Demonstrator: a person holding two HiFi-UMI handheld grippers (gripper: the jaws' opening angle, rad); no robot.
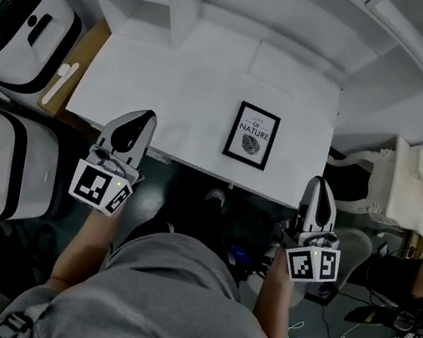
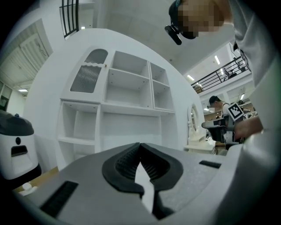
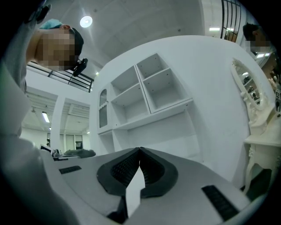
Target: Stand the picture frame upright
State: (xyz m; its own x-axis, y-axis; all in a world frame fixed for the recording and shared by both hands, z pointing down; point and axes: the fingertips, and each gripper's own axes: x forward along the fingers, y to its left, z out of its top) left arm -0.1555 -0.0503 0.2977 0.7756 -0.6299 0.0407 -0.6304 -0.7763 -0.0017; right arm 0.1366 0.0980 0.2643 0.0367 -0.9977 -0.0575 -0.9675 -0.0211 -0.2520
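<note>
- The picture frame (image 1: 251,135) lies flat, face up, on the white table (image 1: 168,92), close to the near edge and right of centre (bare tabletop on every side).
- The left gripper (image 1: 141,118), jaws pressed together on nothing, reaches over the table's near-left edge.
- The right gripper (image 1: 320,185), likewise closed and empty, is by the near-right corner, apart from the frame.
</note>
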